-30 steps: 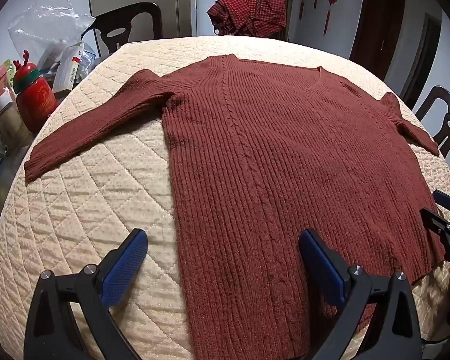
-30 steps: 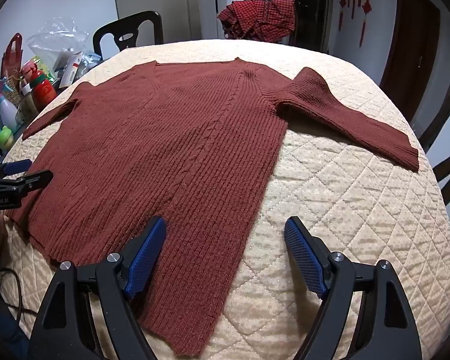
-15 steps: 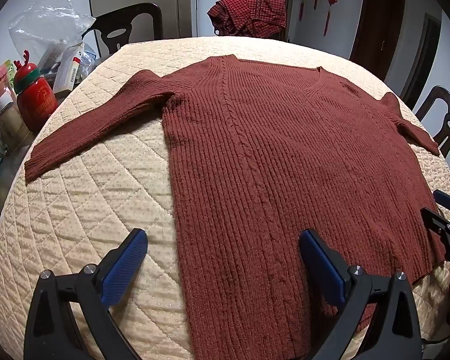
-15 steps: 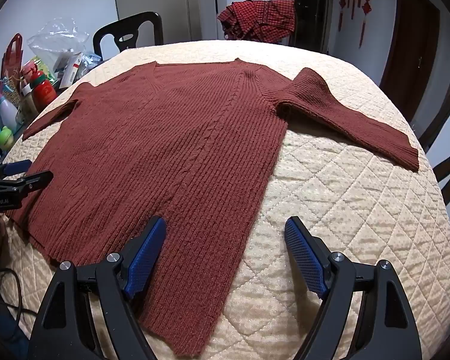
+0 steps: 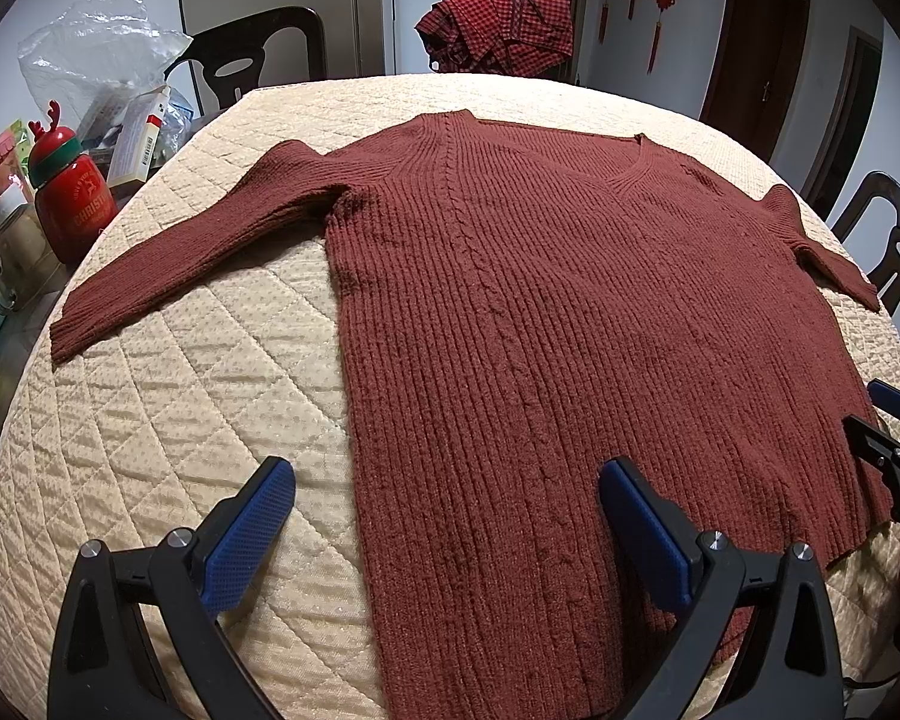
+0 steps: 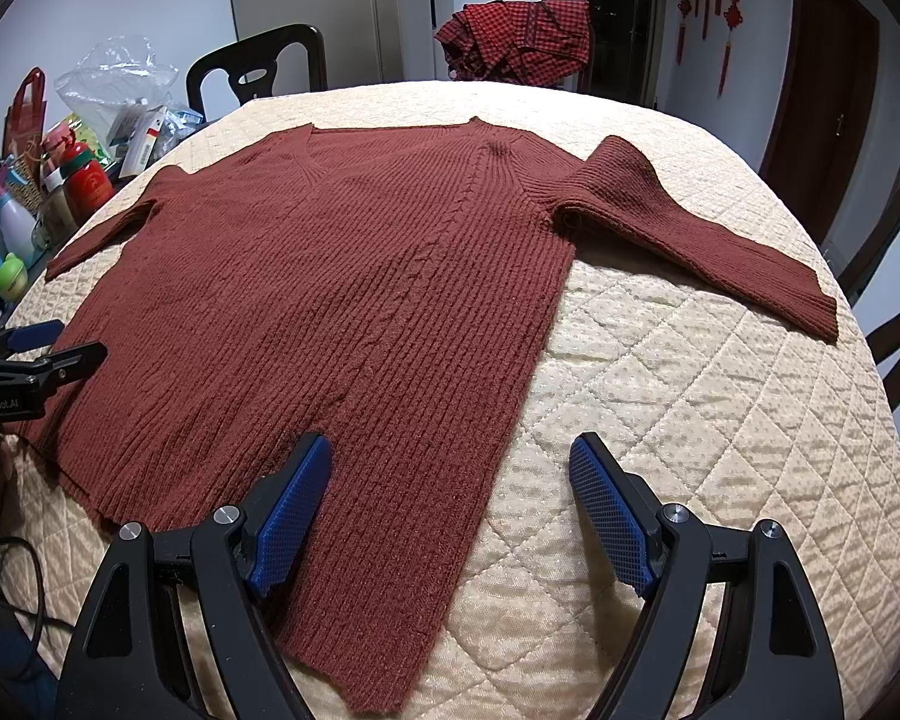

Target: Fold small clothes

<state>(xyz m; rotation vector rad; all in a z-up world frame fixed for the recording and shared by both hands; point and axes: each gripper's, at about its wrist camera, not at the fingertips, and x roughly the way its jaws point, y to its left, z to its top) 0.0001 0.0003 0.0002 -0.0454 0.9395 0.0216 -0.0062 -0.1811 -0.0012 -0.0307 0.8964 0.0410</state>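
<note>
A rust-red ribbed knit sweater [image 5: 570,312] lies flat, front up, sleeves spread, on a cream quilted table cover [image 5: 168,396]; it also shows in the right wrist view [image 6: 354,312]. My left gripper [image 5: 444,516] is open and empty, hovering over the sweater's lower left hem corner. My right gripper [image 6: 450,498] is open and empty over the lower right hem corner. Each gripper shows at the edge of the other's view: the right one [image 5: 888,426], the left one [image 6: 36,348].
Bottles, jars, boxes and a plastic bag [image 5: 90,138] crowd the table's left edge. A red checked cloth [image 5: 498,30] hangs on a far chair. Dark chairs [image 5: 888,240] stand around the table. A cable [image 6: 12,570] hangs at the near left.
</note>
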